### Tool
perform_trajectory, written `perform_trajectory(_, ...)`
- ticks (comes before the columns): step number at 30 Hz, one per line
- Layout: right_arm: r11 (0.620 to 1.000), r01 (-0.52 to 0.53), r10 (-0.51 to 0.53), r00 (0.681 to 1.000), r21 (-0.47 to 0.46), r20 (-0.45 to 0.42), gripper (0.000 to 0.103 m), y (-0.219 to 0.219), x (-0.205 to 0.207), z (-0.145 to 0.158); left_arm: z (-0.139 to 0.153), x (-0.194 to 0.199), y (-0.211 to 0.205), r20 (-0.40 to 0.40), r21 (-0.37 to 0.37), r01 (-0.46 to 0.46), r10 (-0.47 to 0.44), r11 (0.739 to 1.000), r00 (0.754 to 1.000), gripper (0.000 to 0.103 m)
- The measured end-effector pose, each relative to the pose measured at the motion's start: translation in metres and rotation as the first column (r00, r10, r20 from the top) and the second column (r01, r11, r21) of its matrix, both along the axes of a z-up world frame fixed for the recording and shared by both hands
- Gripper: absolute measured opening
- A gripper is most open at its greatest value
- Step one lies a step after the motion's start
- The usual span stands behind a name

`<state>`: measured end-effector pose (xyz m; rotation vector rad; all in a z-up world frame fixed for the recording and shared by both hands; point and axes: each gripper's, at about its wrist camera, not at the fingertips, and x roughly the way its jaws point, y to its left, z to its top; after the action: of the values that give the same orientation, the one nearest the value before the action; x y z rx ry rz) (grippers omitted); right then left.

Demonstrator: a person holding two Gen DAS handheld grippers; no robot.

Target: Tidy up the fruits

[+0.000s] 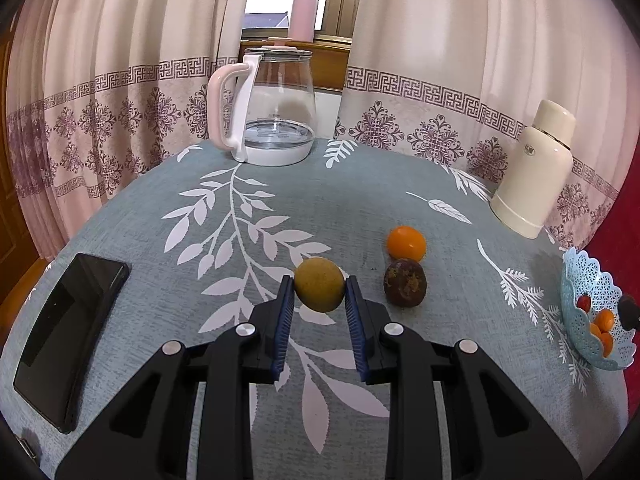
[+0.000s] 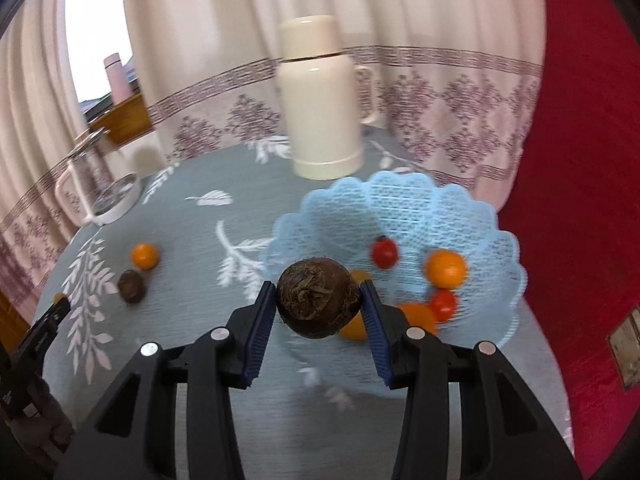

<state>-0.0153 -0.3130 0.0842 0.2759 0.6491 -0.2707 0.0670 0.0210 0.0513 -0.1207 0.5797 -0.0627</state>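
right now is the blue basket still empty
No, the blue basket already holds orange fruits and small red tomatoes, seen plainly from the right wrist.

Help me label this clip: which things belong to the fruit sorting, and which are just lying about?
Part of the job:
- yellow-green fruit in the left claw
- brown fruit in the right claw
- loose orange fruit
- loose dark fruit
- blue basket

Lying about:
- phone
- glass kettle
- cream flask
- pink bottle
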Motion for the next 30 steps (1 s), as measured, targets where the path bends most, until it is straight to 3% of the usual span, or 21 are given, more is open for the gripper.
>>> perform_trajectory(18,0.996,0.055,-0.049,0.995,0.067,-0.092,0.044,-0.03,0.005,-0.032,0.0,0.0,0.0,-0.004,0.001,0.0,0.0,1.0,1.0,0.027)
perform_trajectory(30,0.996,0.083,-0.081,0.996,0.041,-0.032,0.045,-0.031,-0.012,-0.02,-0.002,-0.002,-0.002,0.001,0.006,0.009,-0.009,1.0,1.0,0.027)
